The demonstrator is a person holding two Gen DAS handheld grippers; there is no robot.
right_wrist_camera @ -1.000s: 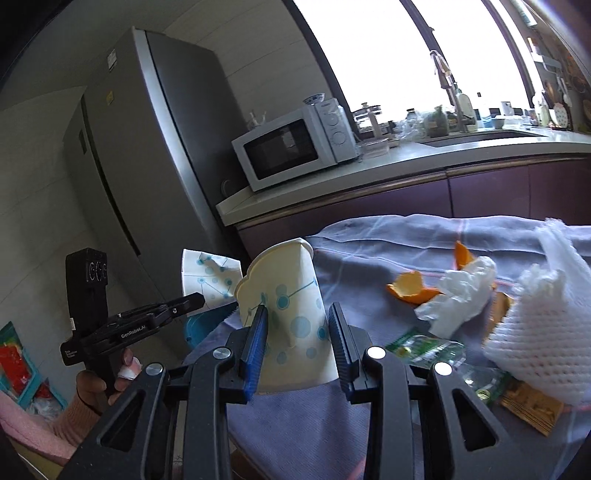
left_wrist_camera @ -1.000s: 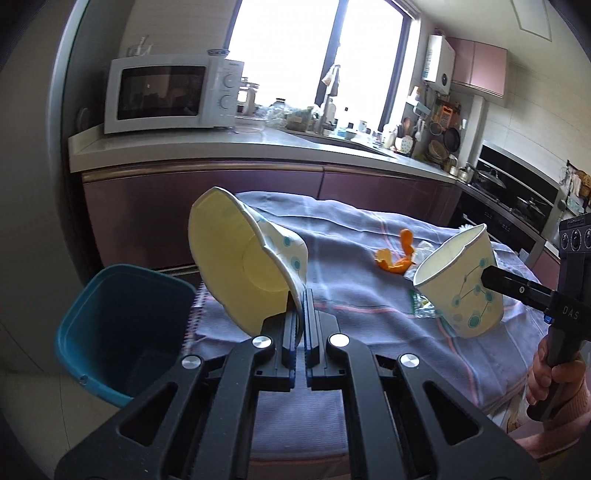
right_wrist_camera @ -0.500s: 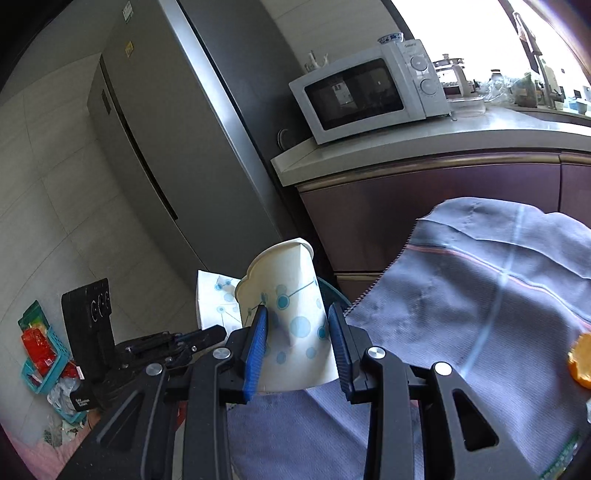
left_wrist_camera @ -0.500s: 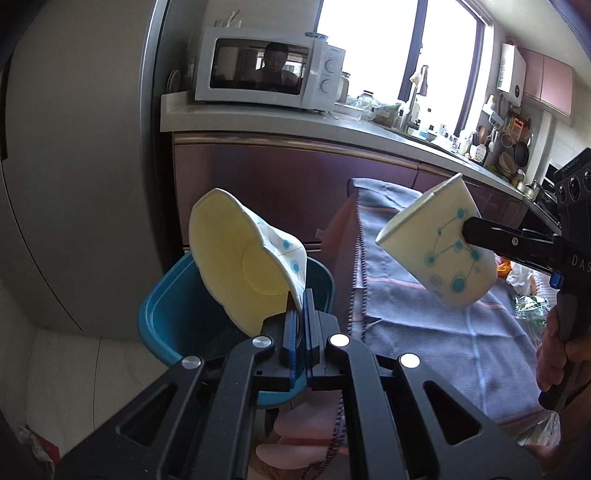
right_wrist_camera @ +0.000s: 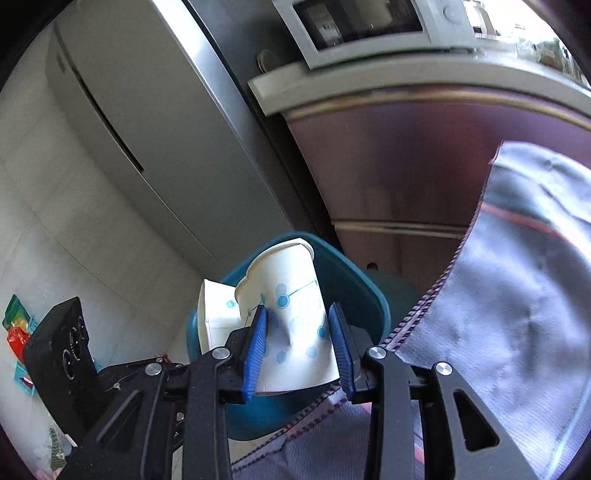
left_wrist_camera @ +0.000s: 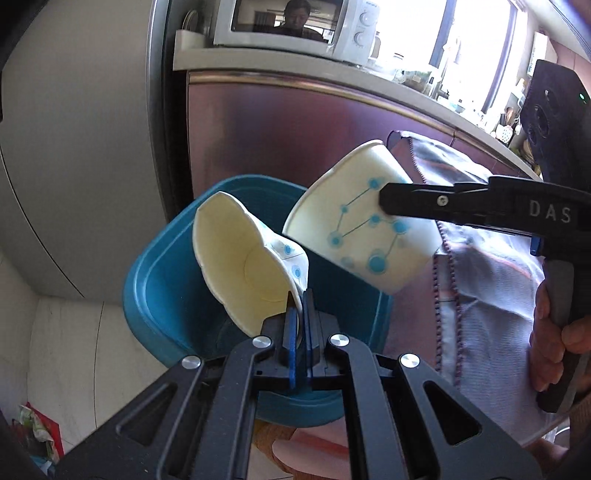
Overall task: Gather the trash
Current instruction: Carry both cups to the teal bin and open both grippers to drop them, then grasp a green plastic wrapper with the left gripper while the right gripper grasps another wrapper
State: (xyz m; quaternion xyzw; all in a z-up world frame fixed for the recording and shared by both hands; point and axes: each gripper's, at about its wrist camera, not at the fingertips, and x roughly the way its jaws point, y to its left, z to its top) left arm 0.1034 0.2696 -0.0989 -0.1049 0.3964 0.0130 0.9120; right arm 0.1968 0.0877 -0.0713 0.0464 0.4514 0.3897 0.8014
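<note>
My left gripper is shut on the rim of a crushed white paper cup with blue dots and holds it over the teal trash bin. My right gripper is shut on a second white paper cup with blue dots, also above the bin. In the left wrist view that second cup hangs just right of the crushed one, pinched by the right gripper's fingers. The crushed cup shows left of it in the right wrist view.
A table under a grey-blue cloth lies right of the bin. Purple cabinets with a microwave on the counter stand behind. A steel fridge is to the left. Bags lie on the floor.
Both grippers have swung left off the table with their cups, and both cups now hang over the teal bin. The table trash has left the views.
</note>
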